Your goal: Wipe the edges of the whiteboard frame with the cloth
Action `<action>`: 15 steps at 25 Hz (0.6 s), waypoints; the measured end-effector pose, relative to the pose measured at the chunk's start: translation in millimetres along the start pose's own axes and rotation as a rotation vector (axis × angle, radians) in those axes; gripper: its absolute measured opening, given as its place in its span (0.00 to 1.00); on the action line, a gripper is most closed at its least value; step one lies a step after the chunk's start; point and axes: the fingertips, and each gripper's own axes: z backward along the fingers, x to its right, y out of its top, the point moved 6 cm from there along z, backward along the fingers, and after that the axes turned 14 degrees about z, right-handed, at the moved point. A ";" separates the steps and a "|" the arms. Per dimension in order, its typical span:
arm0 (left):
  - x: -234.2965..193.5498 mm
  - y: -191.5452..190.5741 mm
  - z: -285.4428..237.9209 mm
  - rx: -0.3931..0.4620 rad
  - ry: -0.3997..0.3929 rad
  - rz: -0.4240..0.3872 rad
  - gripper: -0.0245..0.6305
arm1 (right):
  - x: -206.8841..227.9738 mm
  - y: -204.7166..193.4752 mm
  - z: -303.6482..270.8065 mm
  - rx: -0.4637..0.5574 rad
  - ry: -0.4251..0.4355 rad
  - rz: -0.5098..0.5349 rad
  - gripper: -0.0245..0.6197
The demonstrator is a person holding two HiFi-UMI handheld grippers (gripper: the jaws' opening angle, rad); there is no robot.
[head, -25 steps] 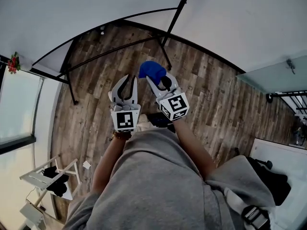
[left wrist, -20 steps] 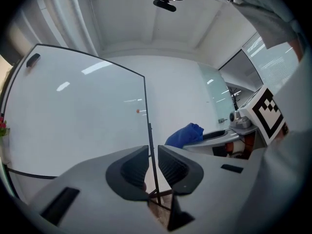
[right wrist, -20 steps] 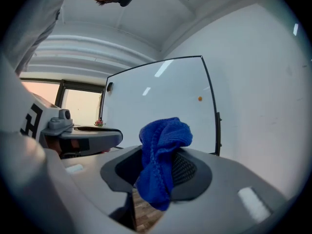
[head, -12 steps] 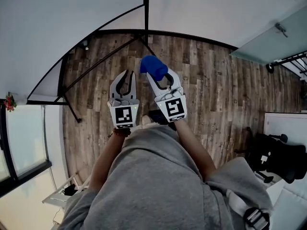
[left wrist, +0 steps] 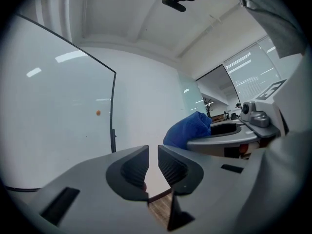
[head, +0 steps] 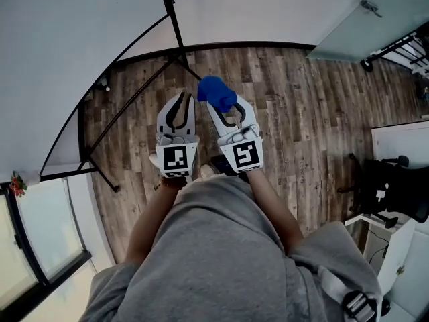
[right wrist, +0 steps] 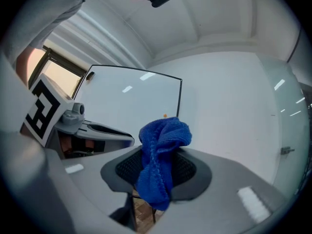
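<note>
The whiteboard (head: pixel 67 39) fills the upper left of the head view, and its black frame edge (head: pixel 169 12) runs down to the stand on the floor. My right gripper (head: pixel 213 103) is shut on a bunched blue cloth (head: pixel 216 92), held low over the floor in front of the board. In the right gripper view the cloth (right wrist: pixel 161 155) hangs out between the jaws, with the whiteboard's frame corner (right wrist: pixel 181 82) beyond it. My left gripper (head: pixel 181 99) sits just left of the right one, jaws nearly touching with nothing between them. The left gripper view shows the frame edge (left wrist: pixel 113 106) ahead.
Black stand legs (head: pixel 100 170) spread over the wooden floor (head: pixel 301 113) below the board. A black chair (head: pixel 395 193) and a white desk (head: pixel 402 136) stand at the right. A window (head: pixel 27 247) is at the lower left, and a glass panel (head: pixel 375 12) at the upper right.
The head view has swung, so the board's frame upright now sits further left. Both grippers keep their place before the body, and the cloth stays in the right one.
</note>
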 end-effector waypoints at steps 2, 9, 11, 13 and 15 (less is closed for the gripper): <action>7.4 -2.8 -3.6 -0.004 -0.021 0.006 0.14 | 8.0 -7.7 5.9 -0.020 -0.023 -0.013 0.29; 28.9 -16.9 -12.6 -0.041 -0.074 0.004 0.14 | 32.9 -31.6 22.3 -0.075 -0.082 -0.038 0.28; 28.9 -20.4 -12.0 -0.054 -0.077 0.007 0.14 | 34.4 -36.6 25.0 -0.091 -0.094 -0.047 0.28; 28.0 -22.7 -11.3 -0.062 -0.078 0.006 0.14 | 34.8 -40.6 25.6 -0.101 -0.100 -0.056 0.28; 28.4 -25.3 -9.5 -0.071 -0.080 0.002 0.14 | 33.7 -44.0 26.3 -0.109 -0.100 -0.066 0.28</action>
